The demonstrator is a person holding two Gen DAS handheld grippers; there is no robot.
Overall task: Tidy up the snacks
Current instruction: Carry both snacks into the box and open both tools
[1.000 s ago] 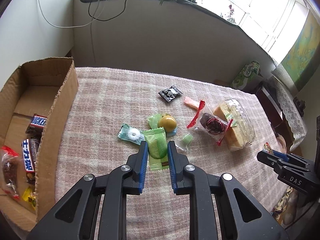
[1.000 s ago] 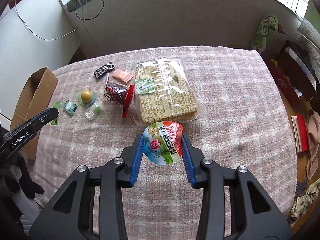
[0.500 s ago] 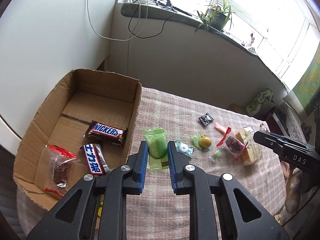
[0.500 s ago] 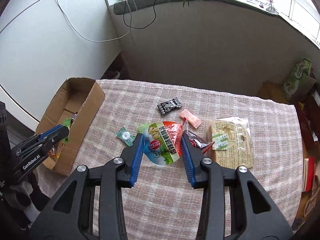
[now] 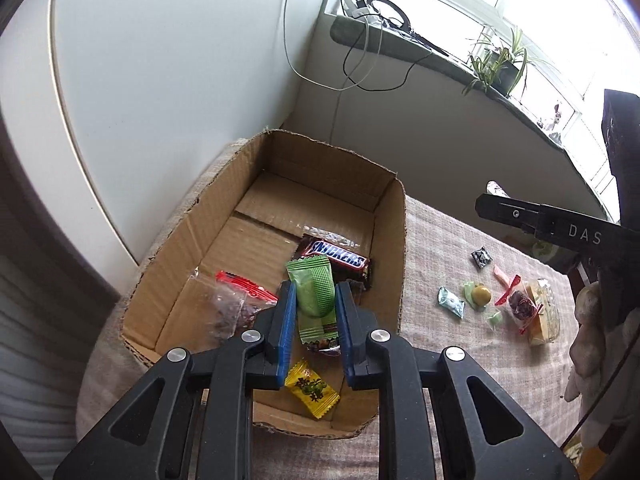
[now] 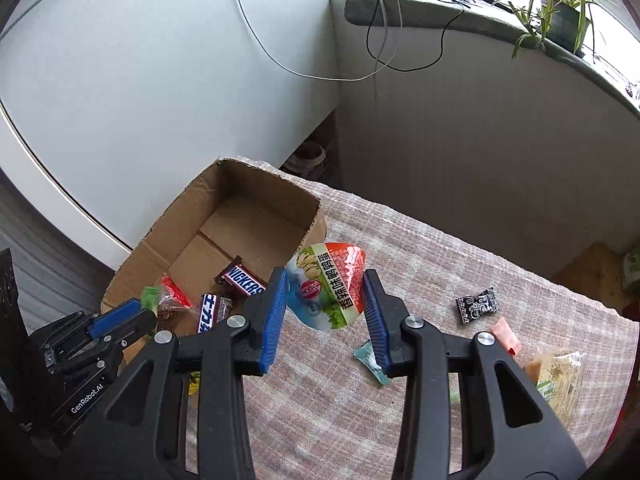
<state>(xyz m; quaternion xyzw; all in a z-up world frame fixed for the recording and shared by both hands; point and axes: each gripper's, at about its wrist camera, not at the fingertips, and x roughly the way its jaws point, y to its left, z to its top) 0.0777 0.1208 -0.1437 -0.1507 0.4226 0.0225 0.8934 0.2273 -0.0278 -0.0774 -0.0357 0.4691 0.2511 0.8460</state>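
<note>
Left gripper [image 5: 315,308] pinches green packet [image 5: 312,292] above cardboard box [image 5: 394,240], hiding snacks beneath. Right gripper [image 6: 325,300] clamps red-green pouch [image 6: 330,284], hiding teal candy [image 6: 370,362] partly.

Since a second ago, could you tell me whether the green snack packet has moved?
Yes. The green snack packet, held in the left gripper, went from the tablecloth to above the cardboard box.

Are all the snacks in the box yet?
Not yet. The cardboard box already has a Snickers bar and a yellow candy. The left gripper holds a green packet over it; the right gripper carries a pouch. A black candy and others wait on the table.
</note>
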